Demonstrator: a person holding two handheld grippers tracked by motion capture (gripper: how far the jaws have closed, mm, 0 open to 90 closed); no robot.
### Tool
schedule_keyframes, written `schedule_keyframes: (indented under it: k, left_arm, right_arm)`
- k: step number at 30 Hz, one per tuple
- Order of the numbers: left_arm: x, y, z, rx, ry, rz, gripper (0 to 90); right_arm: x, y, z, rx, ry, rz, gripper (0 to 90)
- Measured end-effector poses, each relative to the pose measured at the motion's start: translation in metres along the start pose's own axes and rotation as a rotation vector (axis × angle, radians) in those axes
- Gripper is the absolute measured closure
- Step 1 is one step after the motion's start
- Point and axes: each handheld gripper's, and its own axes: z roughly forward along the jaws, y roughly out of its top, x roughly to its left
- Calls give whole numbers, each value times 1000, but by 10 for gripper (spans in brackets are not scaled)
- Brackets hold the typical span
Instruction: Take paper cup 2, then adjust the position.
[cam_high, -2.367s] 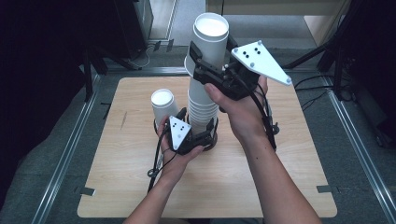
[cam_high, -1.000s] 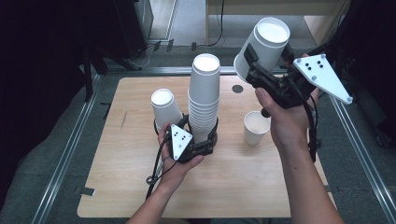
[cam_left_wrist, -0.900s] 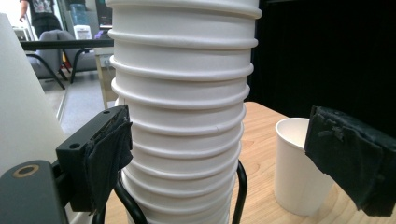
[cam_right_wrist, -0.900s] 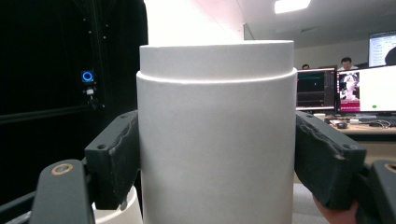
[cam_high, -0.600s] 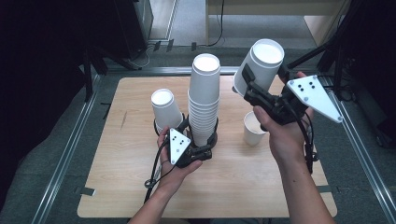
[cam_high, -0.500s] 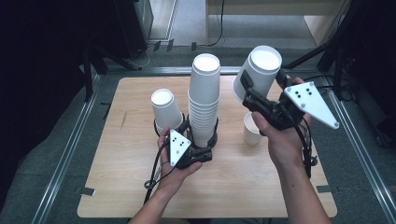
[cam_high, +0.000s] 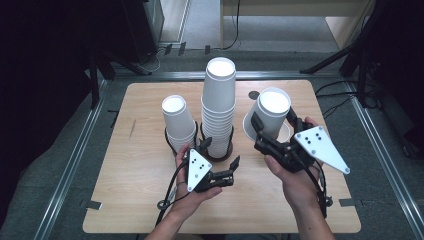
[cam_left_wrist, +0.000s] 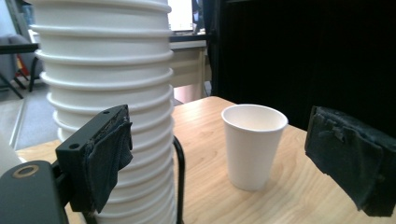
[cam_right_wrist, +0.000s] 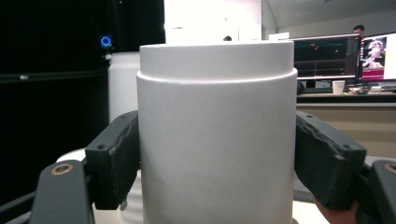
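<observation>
One cup (cam_high: 270, 112) is clamped by the right gripper (cam_high: 262, 131) at centre right; left gripper (cam_high: 220, 152) is released beside the stack (cam_high: 218, 107); unstacking looks barely begun.

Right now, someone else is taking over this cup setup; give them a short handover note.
Right tongs: shut on an upside-down cup, held above the upright cup standing on the table.
Left tongs: open, at the base of the tall stack, gripping nothing.
Short stack sits left of the tall one.
Done: one cup set upright on the table, another picked up.
Left, probably: place the held cup, continue unstacking.
</observation>
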Motion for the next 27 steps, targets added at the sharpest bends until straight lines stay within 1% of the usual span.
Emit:
schedule_keyframes:
  k: [2, 7, 12, 15, 20, 22, 24, 25, 26, 27]
  left_arm:
    - [-2, -1, -1, 0, -10, 0, 78]
    - [-8, -2, -2, 1, -37, 22, 78]
    - [-12, -3, -3, 2, -59, 46, 78]
    - [-13, -4, -3, 2, -70, 52, 78]
    - [-15, -5, -4, -4, -95, 58, 78]
    - [-16, -5, -4, -7, -101, 56, 78]
    - [-16, -5, -4, -10, -112, 49, 78]
    - [-16, -5, -4, -10, -115, 47, 78]
    - [-17, -5, -3, -9, -127, 50, 78]
    - [-17, -5, -3, -9, -127, 50, 78]
  right_arm:
    - [4, -6, -5, 5, 8, -7, 223]
    - [10, -18, -14, 23, 34, 4, 223]
    - [15, -30, -18, 46, 62, 12, 222]
    - [17, -37, -19, 58, 75, 18, 222]
    - [18, -45, -20, 72, 86, 21, 222]
    - [19, -49, -21, 81, 101, 40, 222]
    - [20, -51, -21, 88, 114, 46, 221]
    - [21, -52, -21, 88, 118, 43, 222]
    - [21, -53, -21, 89, 121, 37, 221]
    - [21, -53, -21, 89, 121, 37, 221]
